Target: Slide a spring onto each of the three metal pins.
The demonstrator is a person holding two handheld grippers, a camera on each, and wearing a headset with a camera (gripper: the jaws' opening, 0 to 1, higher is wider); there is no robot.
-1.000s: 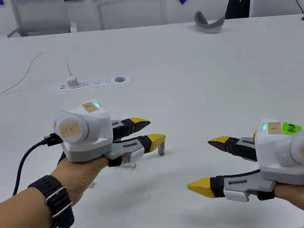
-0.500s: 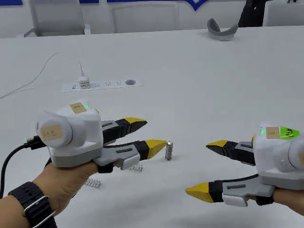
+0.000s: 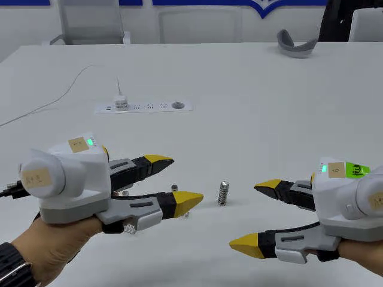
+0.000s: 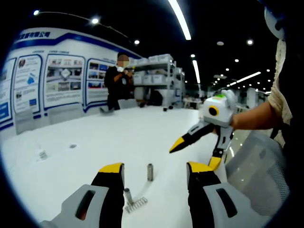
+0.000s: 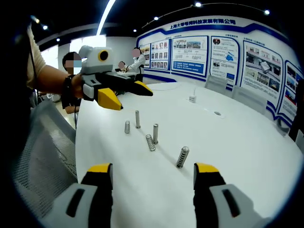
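Setting: a wide white bench (image 3: 269,119), seen from above the person's two hands.
Left tongs: the left tongs (image 3: 185,178) have a white body, black jaws and yellow tips. They are held over the near left part of the bench, jaws spread apart with nothing between them.
Right tongs: the right tongs (image 3: 245,215), of the same make, are held over the near right part. Their jaws are released wide and empty, tips pointing toward the left tongs.
Finished pin: a short upright spring-covered metal pin (image 3: 223,193) stands on the bench between the two sets of tips, touching neither.
Bare pins: a plain upright metal pin (image 3: 174,188) stands just beside the lower jaw of the left tongs. In the right gripper view a second plain metal pin (image 5: 137,118) stands beyond it.
Loose springs: a loose coiled steel spring (image 5: 150,142) lies on its side next to the closer bare pin. Another small loose spring (image 5: 127,127) sits near the farther one.
Far left: a white power strip (image 3: 143,107), with one plug and a thin cable, lies toward the far left edge.
Far right: a grey curved band (image 3: 296,45) rests near the far right edge.
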